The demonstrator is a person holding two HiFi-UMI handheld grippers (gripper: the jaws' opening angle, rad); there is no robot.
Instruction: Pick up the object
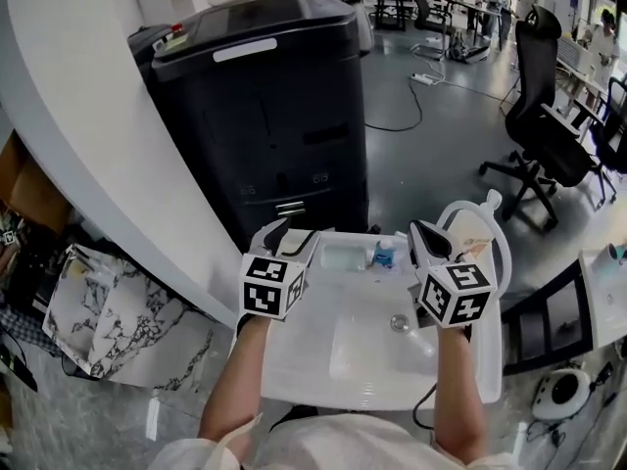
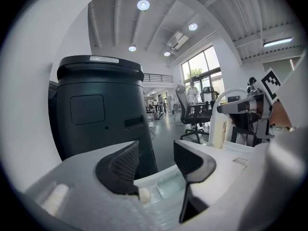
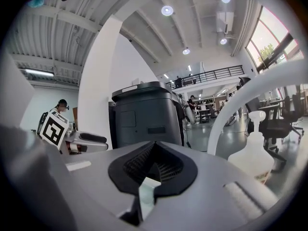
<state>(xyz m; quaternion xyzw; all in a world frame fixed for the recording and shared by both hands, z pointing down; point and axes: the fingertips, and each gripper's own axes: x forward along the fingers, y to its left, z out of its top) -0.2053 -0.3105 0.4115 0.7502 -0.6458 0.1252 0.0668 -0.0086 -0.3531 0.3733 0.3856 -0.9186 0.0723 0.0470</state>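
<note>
White sink (image 1: 372, 365) | both forearms (image 1: 240, 380) stretched across it toward far edge | left gripper (image 2: 156, 163) jaws parted, empty | right gripper (image 3: 153, 166) jaws pressed together

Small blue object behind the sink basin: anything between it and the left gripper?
Nothing visible. Only a shallow recessed dish in the white sink lies between the left gripper and the small blue object; the right gripper is beyond it.
</note>
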